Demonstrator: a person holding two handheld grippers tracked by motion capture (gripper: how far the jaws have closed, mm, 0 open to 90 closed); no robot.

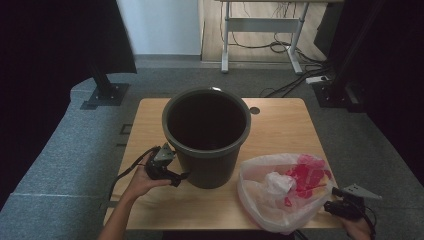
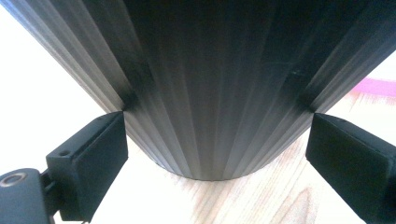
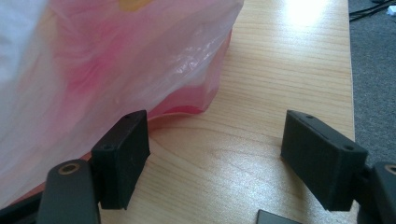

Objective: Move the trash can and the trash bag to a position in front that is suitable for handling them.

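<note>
A: Small wooden table (image 1: 280,130) on grey carpet, a desk frame and loose cables behind it. What sits where?

B: A dark ribbed bin (image 1: 207,135) stands upright toward the far edge, a little left of the middle. A translucent plastic bag (image 1: 280,190) with red and white stuff inside lies at the near right corner, its bulge hanging slightly over the near edge.

A: How far along would you say the work is?

B: Early, by my reading. The bin looks empty inside, and the bag is still on the tabletop, so nothing has been lifted or tipped in yet.

A: And the grippers?

B: The left gripper (image 1: 165,167) is at the bin's near left side. In the left gripper view its jaws stand wide apart, one on each flank of the bin's wall, close against it but not clamped. The right gripper (image 1: 336,199) is at the bag's right side, near the right edge. In the right gripper view its jaws are also spread, the left one just against the bag's film (image 3: 93,70), the other over bare wood; nothing is pinched.

A: Room to move?

B: Bare wood lies along the near edge between bin and bag, and along the right edge beyond the bag. The gap between bag and bin is narrow, and the bag's overhang means a careless tug could pull it off the table.
</note>
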